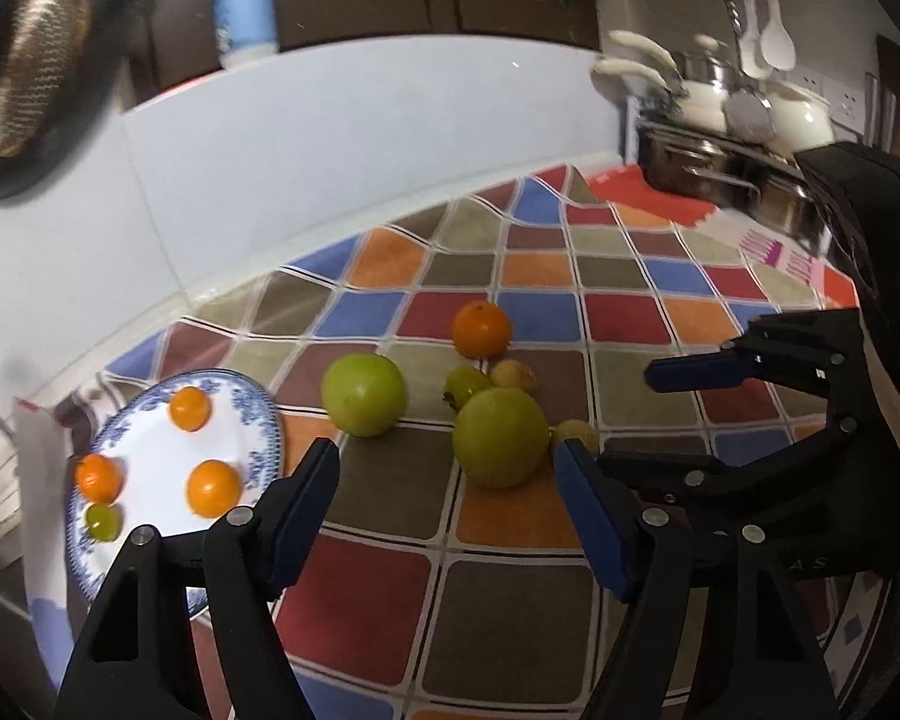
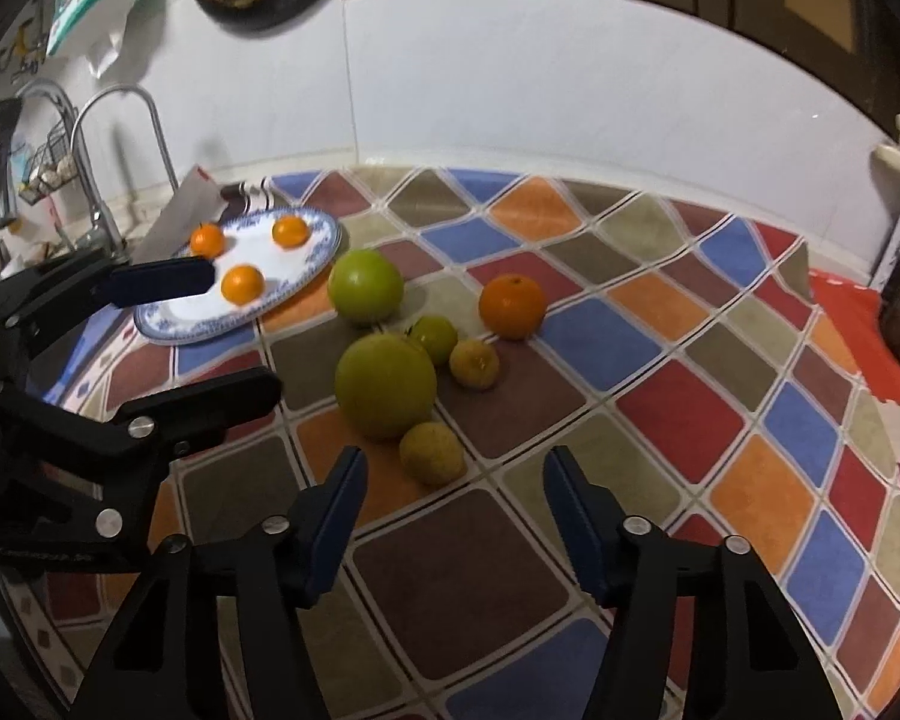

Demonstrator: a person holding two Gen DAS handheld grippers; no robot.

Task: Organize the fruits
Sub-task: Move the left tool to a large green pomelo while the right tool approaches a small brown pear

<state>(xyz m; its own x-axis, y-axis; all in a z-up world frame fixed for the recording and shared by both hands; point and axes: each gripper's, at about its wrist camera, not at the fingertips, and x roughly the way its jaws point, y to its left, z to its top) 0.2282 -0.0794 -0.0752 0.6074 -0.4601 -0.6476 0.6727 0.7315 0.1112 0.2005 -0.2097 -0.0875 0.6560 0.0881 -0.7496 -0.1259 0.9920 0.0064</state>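
Observation:
A blue-and-white plate (image 1: 150,468) (image 2: 324,234) holds three small oranges (image 1: 213,487) (image 2: 243,283) and a small green fruit (image 1: 103,521). On the checkered cloth lie two large green fruits (image 1: 501,437) (image 2: 385,384), (image 1: 363,393) (image 2: 366,286), a larger orange (image 1: 481,329) (image 2: 512,306) and three small yellow-green fruits (image 2: 432,453). My left gripper (image 1: 447,468) is open and empty, just short of the near green fruit. My right gripper (image 2: 455,480) is open and empty, close to the nearest small fruit; it also shows in the left wrist view (image 1: 654,414).
A white backsplash runs behind the cloth. Pots and utensils (image 1: 744,102) stand at the right, a sink tap (image 2: 108,120) at the left. A bottle (image 1: 243,0) stands on the ledge above.

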